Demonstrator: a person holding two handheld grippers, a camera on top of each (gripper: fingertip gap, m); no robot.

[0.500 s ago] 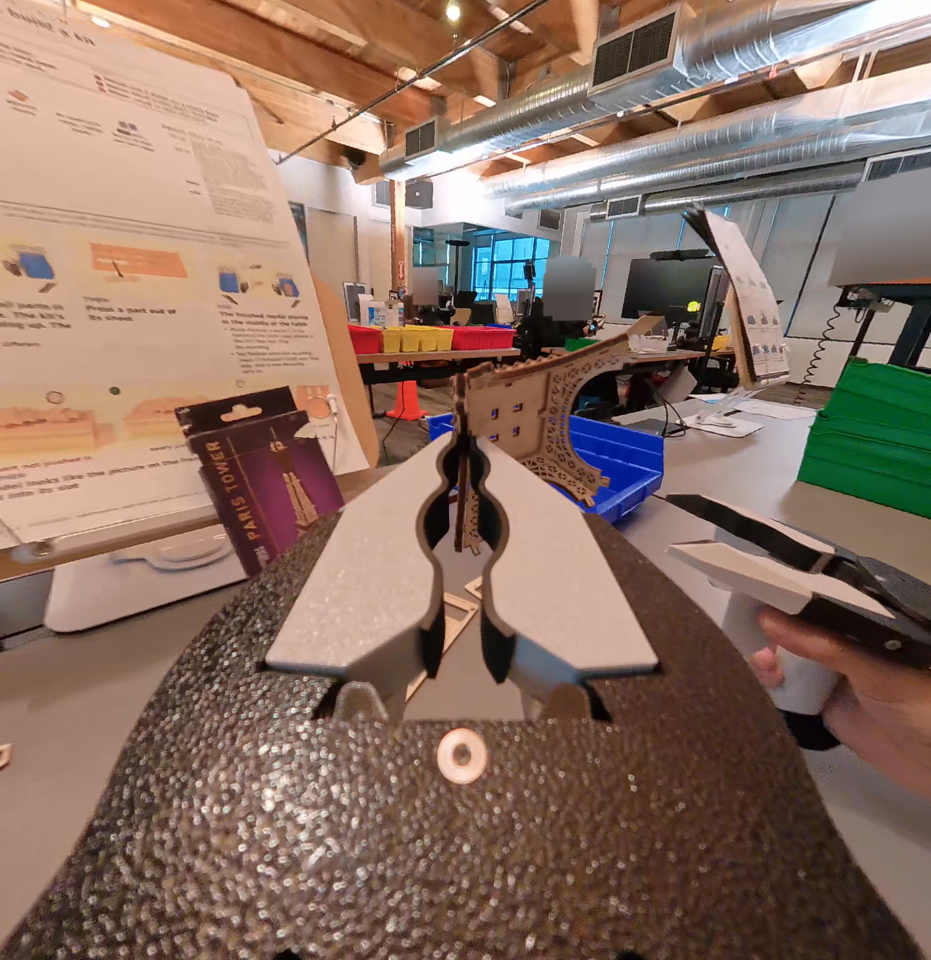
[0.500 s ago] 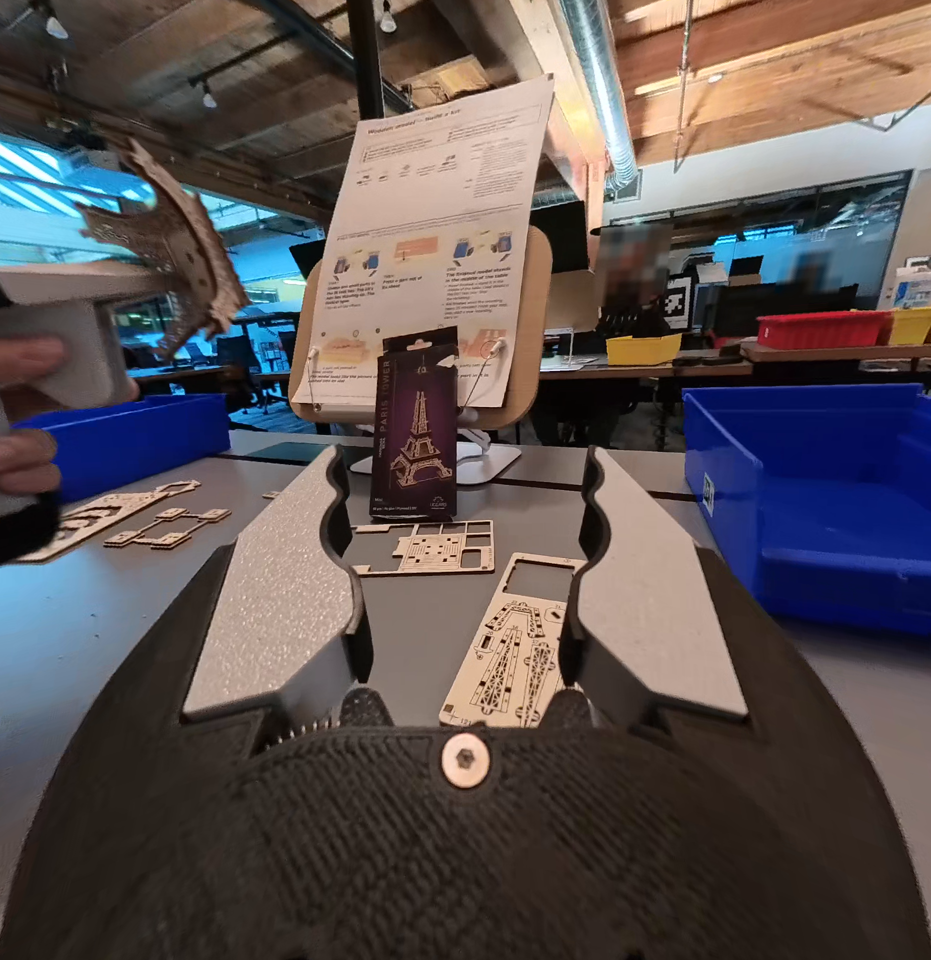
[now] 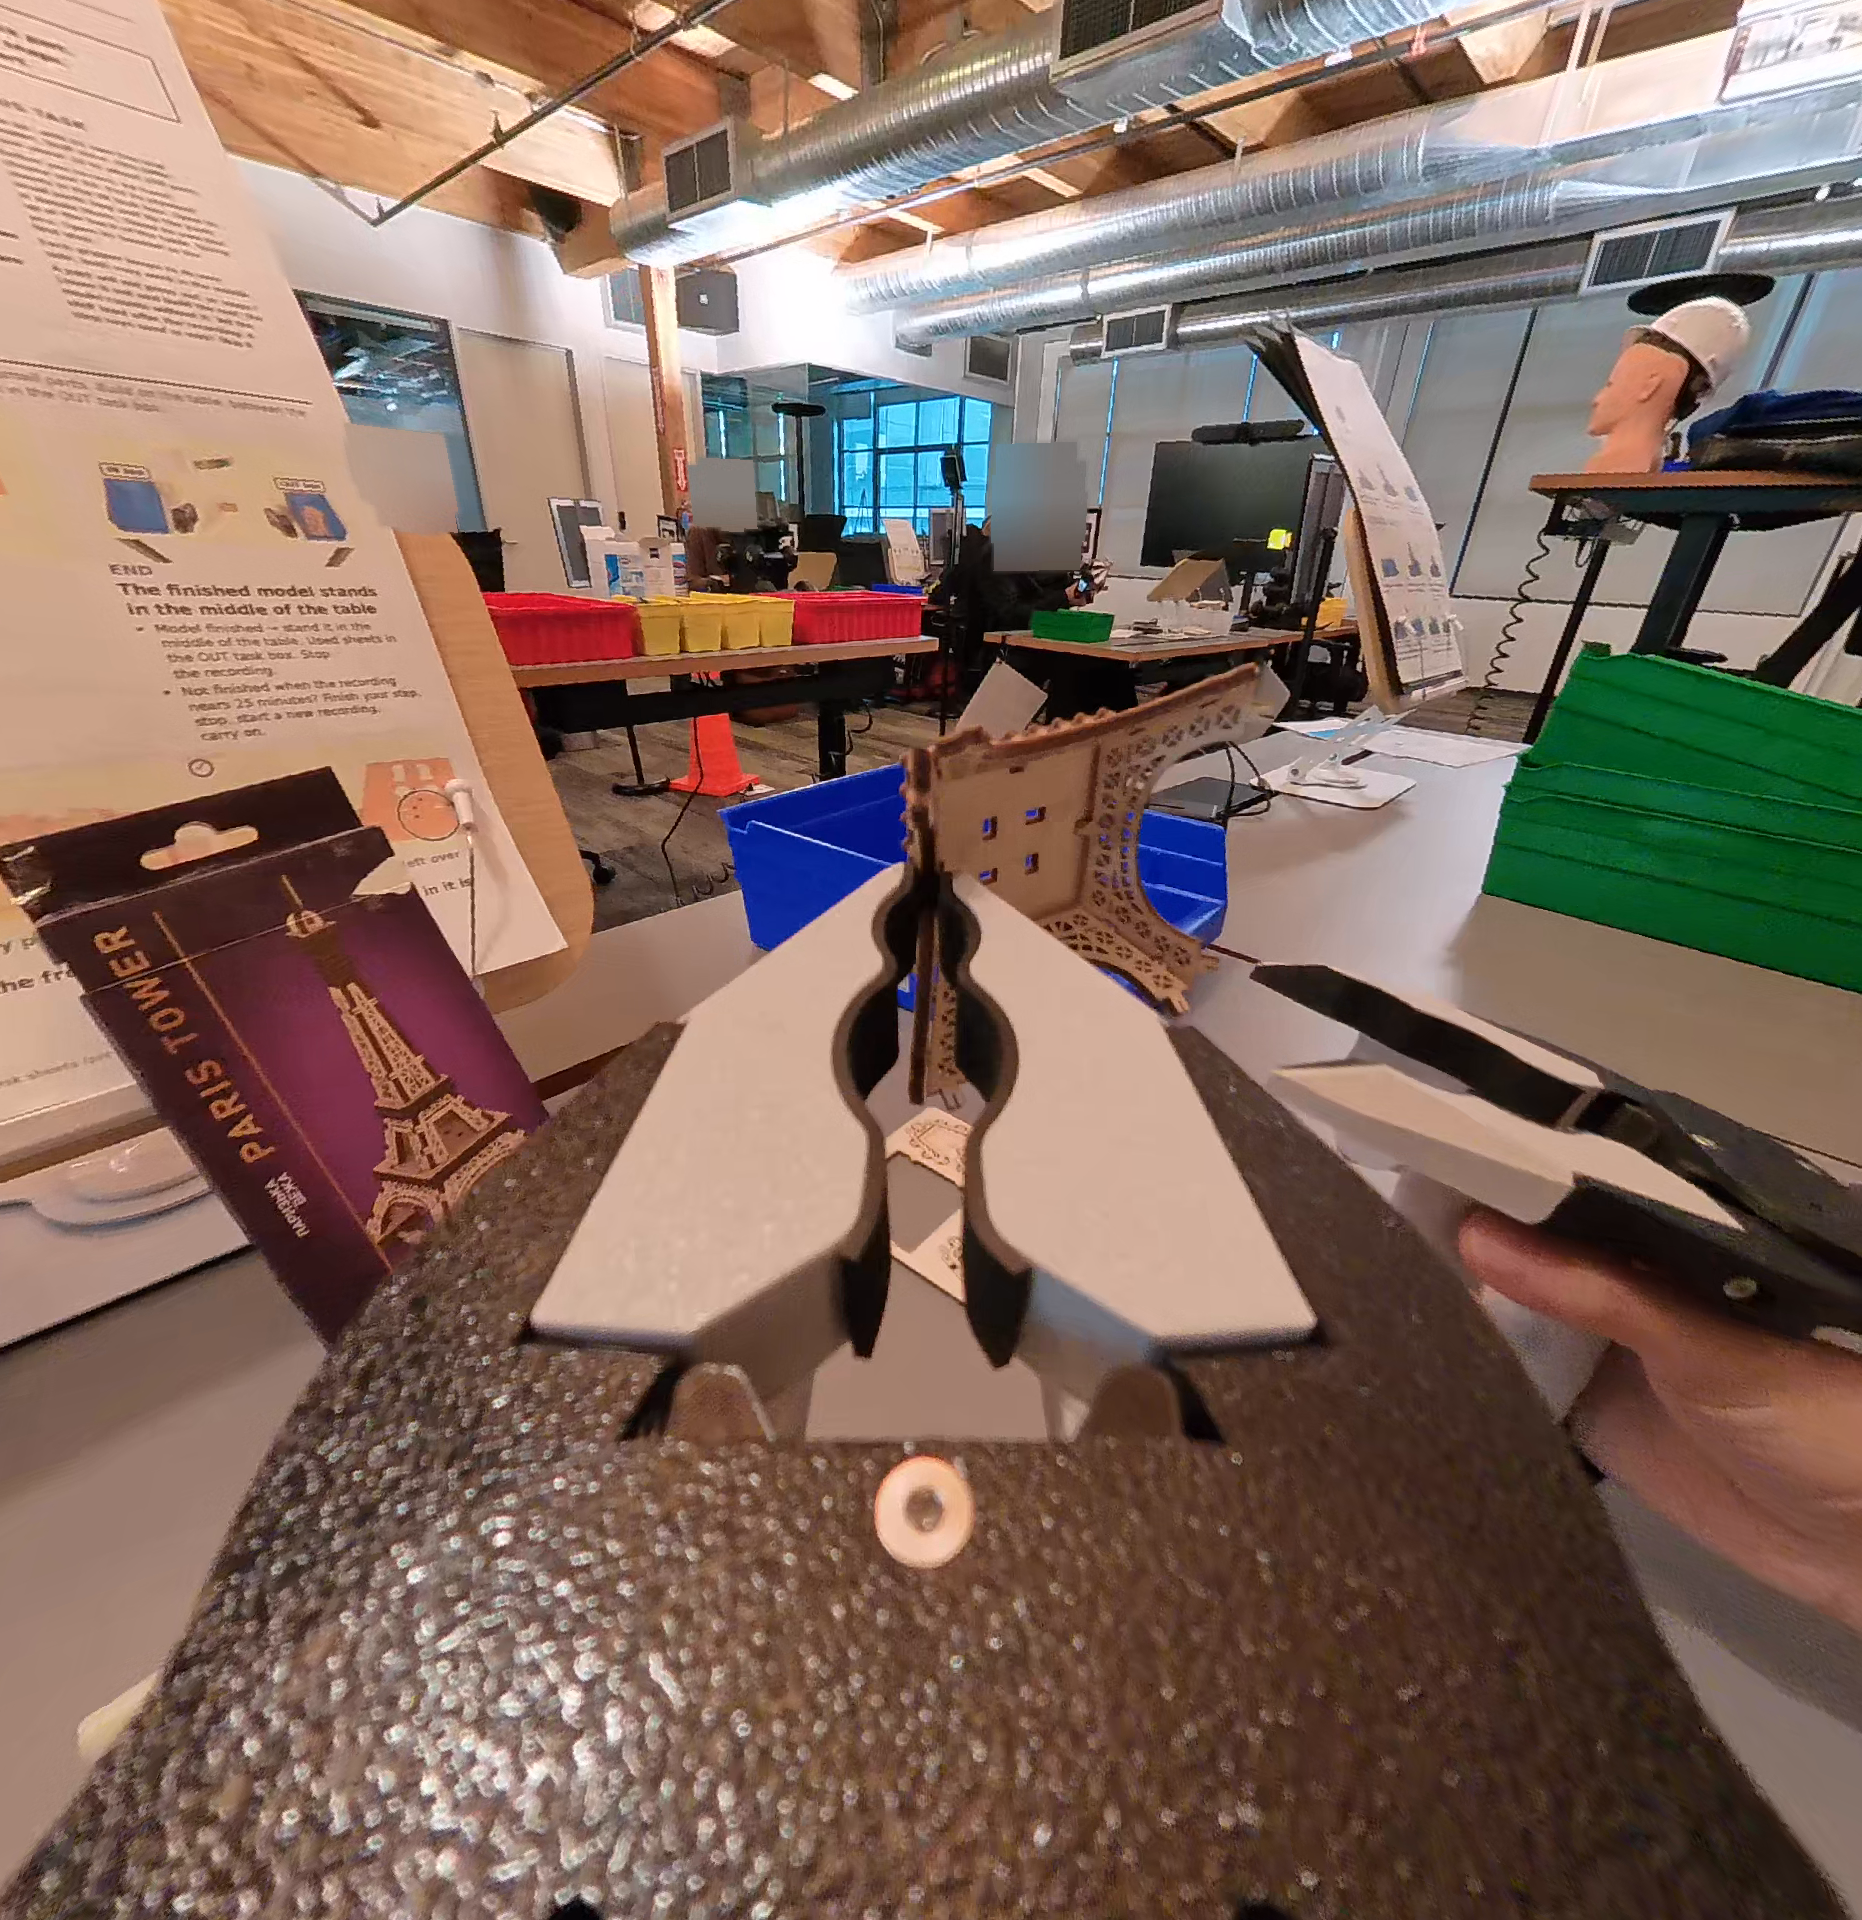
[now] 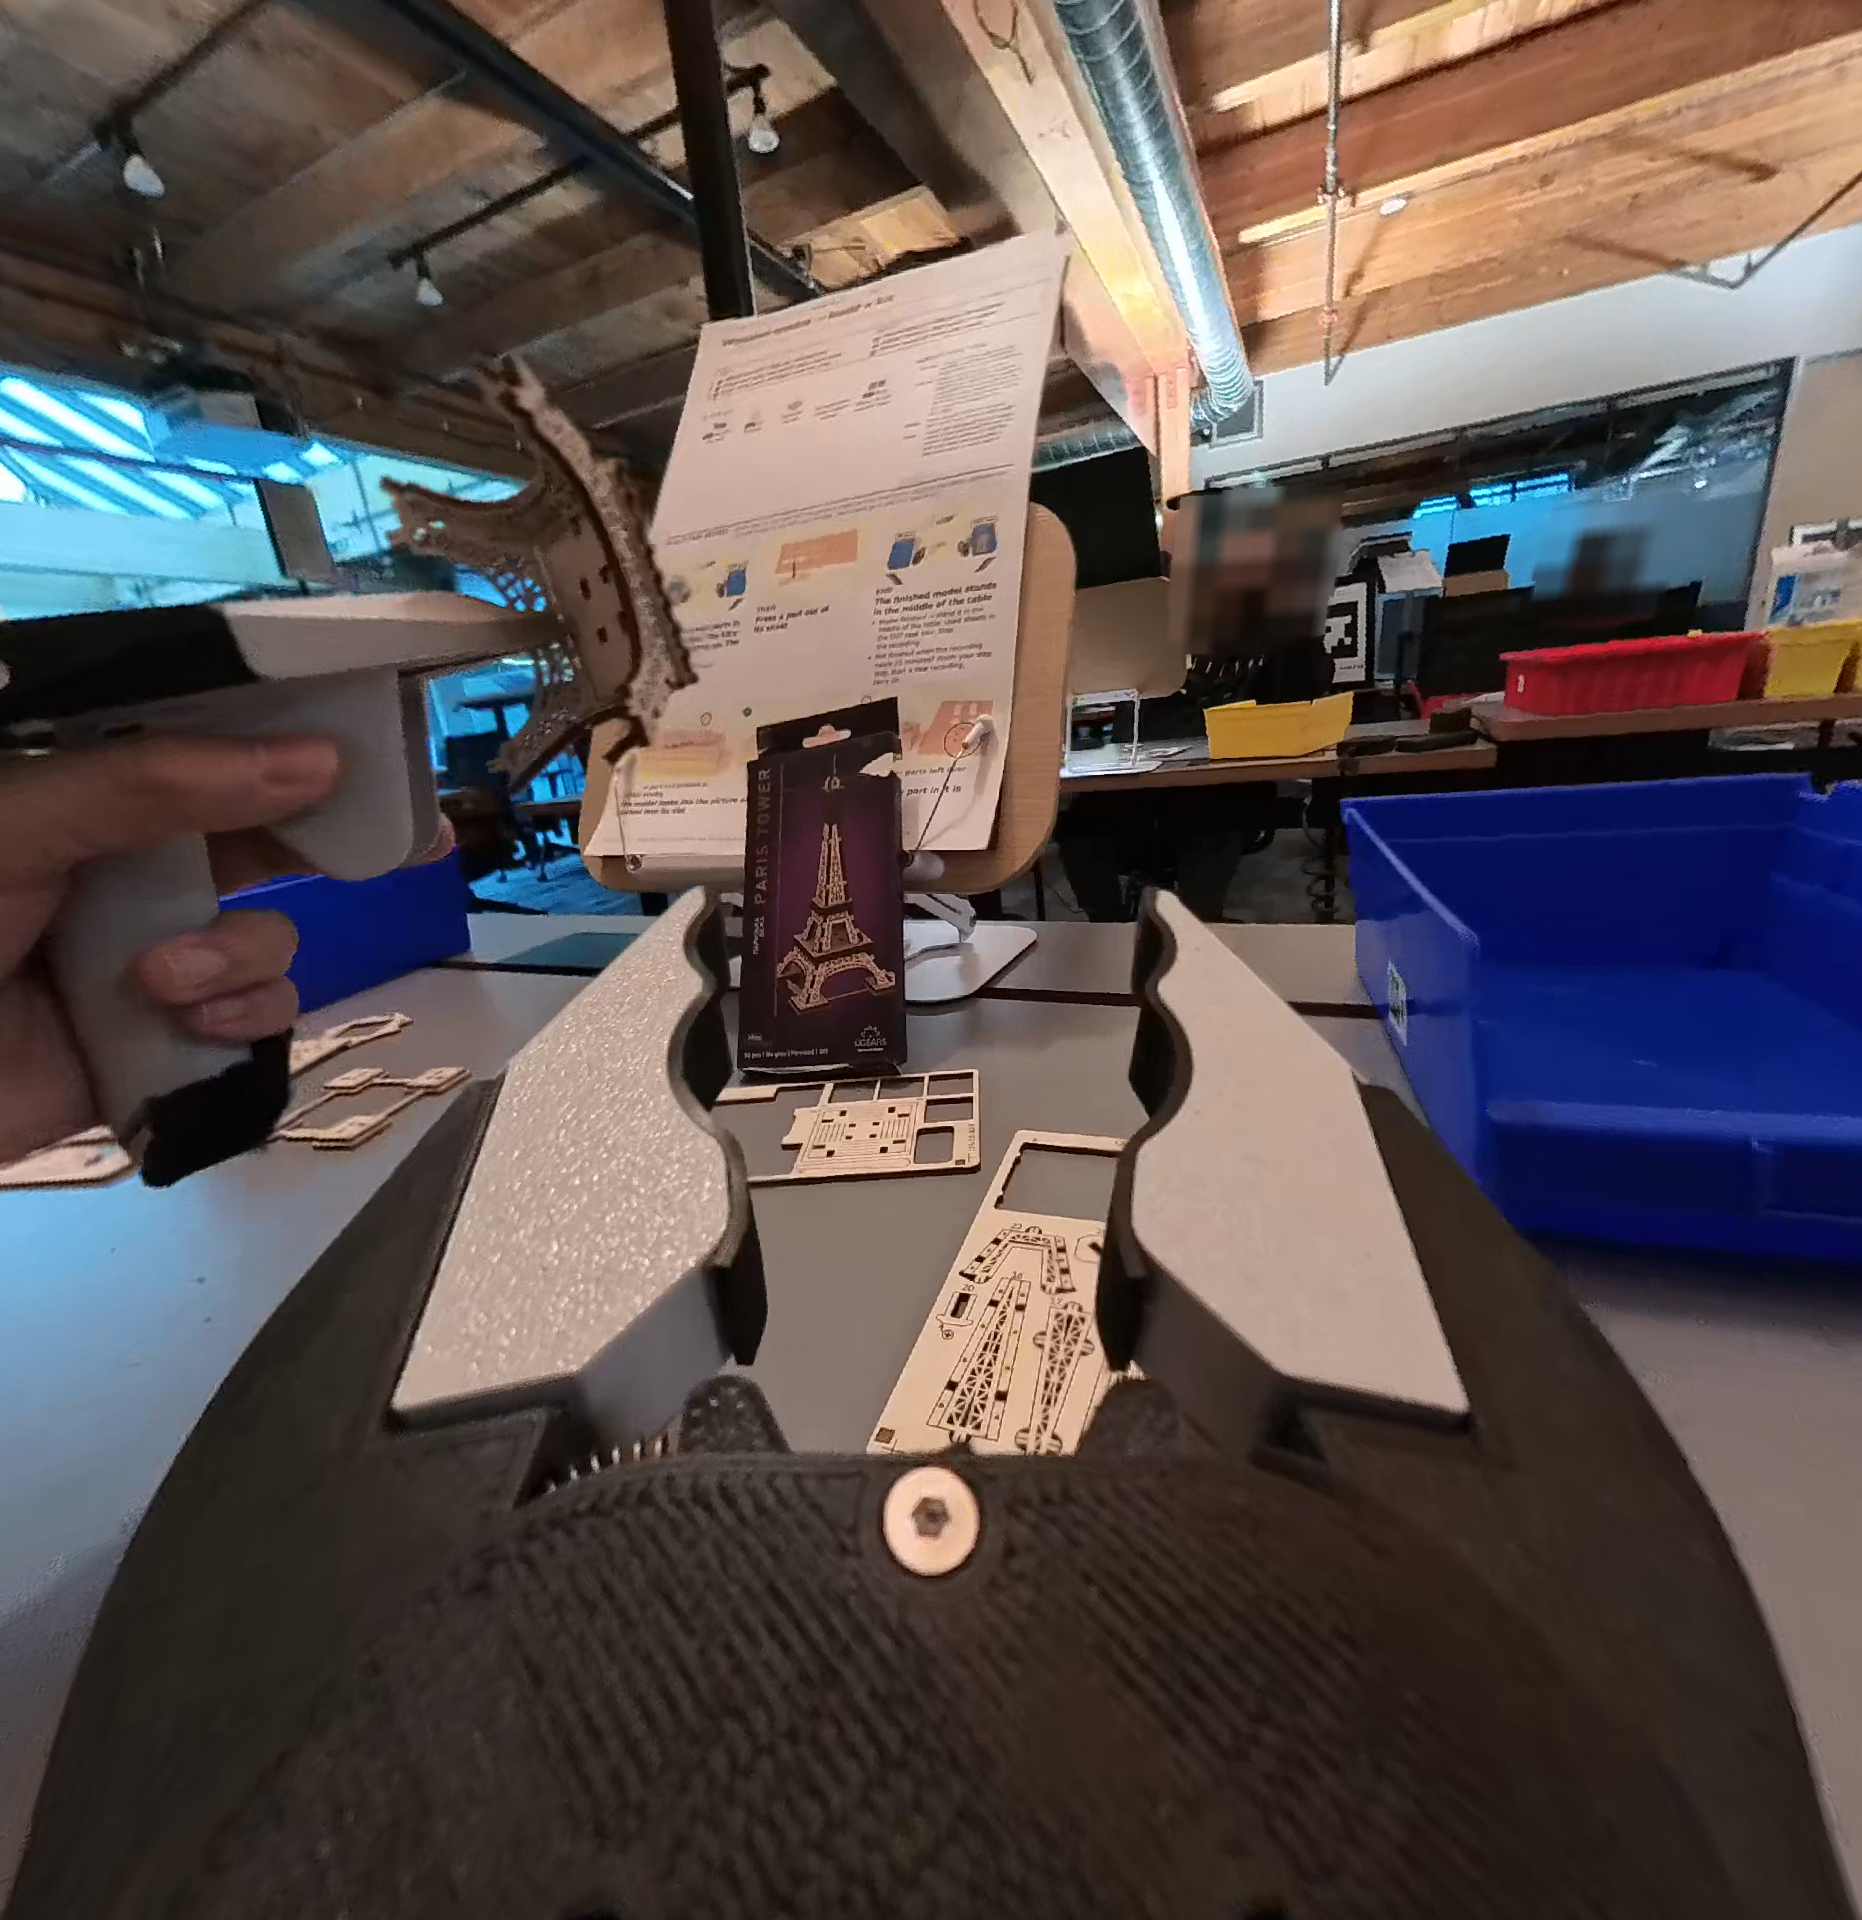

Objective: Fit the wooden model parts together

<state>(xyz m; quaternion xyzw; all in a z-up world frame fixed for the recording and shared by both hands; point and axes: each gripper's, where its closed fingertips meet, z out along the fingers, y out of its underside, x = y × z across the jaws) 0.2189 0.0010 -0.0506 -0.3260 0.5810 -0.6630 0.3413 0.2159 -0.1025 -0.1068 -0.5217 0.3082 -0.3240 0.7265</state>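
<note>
Two grippers working: my left gripper [image 3: 925,914] is clamping wooden tower base [image 3: 1052,842], holding it raised above grey table [image 4: 127,1351]. My right gripper [image 4: 927,997] is hovering with jaws apart over part sheets [image 4: 1010,1340].

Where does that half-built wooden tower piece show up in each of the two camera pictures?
Left wrist view: tower piece at centre, clamped between the left gripper fingers.
Right wrist view: tower piece upper left, held in the air.
Shared landmark: the purple box standing by the instruction sheet.
</note>
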